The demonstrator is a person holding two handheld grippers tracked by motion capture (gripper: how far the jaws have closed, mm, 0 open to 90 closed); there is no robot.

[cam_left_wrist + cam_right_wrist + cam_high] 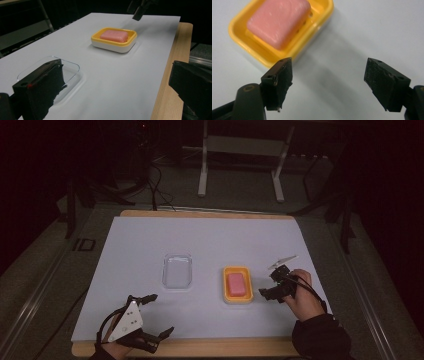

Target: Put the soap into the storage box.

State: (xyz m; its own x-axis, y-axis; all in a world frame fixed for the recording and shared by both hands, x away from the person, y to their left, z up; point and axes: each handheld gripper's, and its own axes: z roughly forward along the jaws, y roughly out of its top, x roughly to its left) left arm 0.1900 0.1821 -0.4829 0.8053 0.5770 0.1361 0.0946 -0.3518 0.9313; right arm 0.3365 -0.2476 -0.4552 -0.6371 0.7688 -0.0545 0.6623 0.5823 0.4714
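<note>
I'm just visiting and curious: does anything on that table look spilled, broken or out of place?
Nothing stands out. The pink soap lies in its yellow dish, the clear lid lies flat beside it, and both tongs are open, holding nothing.

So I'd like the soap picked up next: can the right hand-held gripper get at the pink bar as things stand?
Probably yes. The right hand-held gripper is open beside the yellow soap dish, the pink bar lies uncovered in it, and the clear lid sits apart on the white sheet. Only the dish's low rim stands between.

Pink soap (236, 282), yellow dish (226, 292), white sheet (210, 240)
</note>
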